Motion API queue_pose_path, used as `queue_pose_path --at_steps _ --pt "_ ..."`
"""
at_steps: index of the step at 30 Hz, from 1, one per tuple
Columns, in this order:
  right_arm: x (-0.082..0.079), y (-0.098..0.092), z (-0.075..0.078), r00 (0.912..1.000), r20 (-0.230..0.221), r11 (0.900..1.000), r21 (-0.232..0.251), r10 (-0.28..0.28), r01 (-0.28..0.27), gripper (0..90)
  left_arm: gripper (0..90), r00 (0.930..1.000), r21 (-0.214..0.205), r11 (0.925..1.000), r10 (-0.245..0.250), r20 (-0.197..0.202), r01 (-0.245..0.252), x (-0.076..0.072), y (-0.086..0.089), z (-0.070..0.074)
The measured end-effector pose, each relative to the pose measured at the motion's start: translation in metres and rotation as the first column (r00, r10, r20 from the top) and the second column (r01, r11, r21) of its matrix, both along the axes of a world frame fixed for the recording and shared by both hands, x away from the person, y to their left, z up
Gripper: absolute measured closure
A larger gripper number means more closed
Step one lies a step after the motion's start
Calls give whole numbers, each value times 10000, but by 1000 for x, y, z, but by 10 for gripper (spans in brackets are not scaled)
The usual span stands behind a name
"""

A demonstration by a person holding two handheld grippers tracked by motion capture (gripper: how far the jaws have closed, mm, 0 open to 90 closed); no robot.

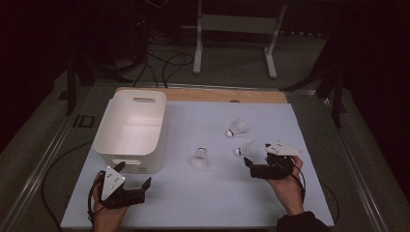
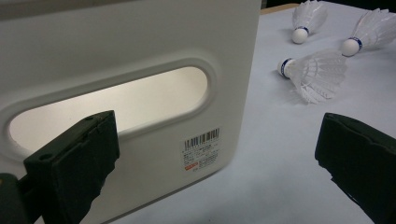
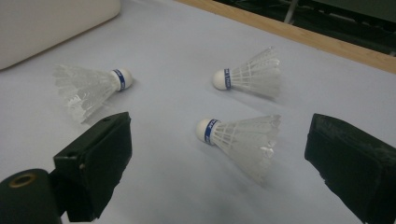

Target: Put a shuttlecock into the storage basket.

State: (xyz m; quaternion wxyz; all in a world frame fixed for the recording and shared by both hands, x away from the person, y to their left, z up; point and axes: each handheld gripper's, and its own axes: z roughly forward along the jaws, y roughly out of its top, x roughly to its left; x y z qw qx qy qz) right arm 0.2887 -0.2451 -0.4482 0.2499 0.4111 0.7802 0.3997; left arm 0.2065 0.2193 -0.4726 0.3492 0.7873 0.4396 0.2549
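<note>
Three white feather shuttlecocks with blue-banded cork tips lie on the pale table sheet: one far, one near my right gripper, one in the middle. My right gripper is open, and the nearest shuttlecock lies on its side just ahead of its spread jaws, untouched. The other two shuttlecocks lie farther off. My left gripper is open and empty at the near wall of a white plastic bin. The bin's handle slot is right in front of it.
The bin stands on the left half of the sheet with a barcode label on its near wall. A wooden strip runs along the table's far edge. Beyond it, cables and a white frame stand on the floor.
</note>
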Motion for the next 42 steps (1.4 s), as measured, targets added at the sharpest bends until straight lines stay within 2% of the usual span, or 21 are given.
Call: queue_pose_path --at_steps 8,20,24,40,41,42 --pt "9 5 0 9998 -163 9996 -271 64 -69 74 4 10000 21 10000 -1 -23 1 0 0 0" --pt "20 8 2 9998 -204 9994 -332 64 -71 74 4 10000 53 10000 -18 -34 18 0 0 0" --pt "24 9 -2 9992 -397 9990 -448 59 -76 74 4 10000 14 10000 -19 15 19 0 0 0" --pt "32 7 -10 9986 -516 9995 -316 -67 51 74 4 9999 45 9999 -148 80 148 -2 -3 1" --pt "33 6 -12 9986 -516 9995 -308 -68 52 74 4 9998 223 9996 -161 -124 163 -2 -3 3" --pt "33 6 -13 9982 -579 9994 -330 -126 107 74 4 9998 223 9996 -161 -124 163 -2 -3 3"
